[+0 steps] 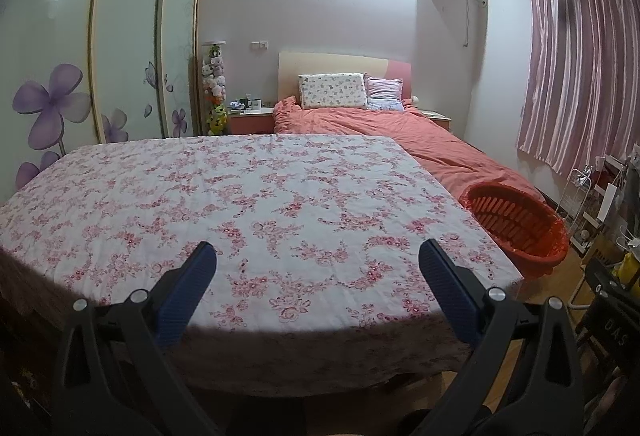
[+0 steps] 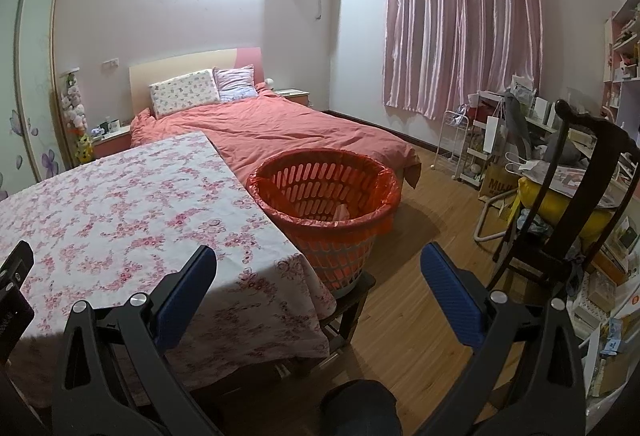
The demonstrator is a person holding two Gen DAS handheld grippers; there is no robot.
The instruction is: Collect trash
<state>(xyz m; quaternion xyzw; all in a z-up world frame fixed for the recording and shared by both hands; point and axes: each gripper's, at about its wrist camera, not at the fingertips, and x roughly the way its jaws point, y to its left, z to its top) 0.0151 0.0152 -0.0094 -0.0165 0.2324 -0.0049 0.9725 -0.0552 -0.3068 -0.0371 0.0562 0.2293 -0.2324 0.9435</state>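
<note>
Evidently light, crumpled scrap (image 2: 343,211) already in lined basket (image 2: 320,213) (flimsy liner); both tools (image 1: 318,260) (image 2: 318,262) splayed, empty, above cleared surface (image 1: 240,203).

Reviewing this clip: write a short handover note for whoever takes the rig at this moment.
Left gripper: open, empty, hovering over the near edge of the table.
Right gripper: open, empty, over the table's right corner, facing the basket.
The orange basket, lined with a bag, stands on a low stool at the table's right side, beside the bed. A pale scrap lies inside.
The flowered tablecloth shows no trash in either view.
Done: apparently at least one piece binned.
Left: check the floor and the cluttered side for more trash.
</note>
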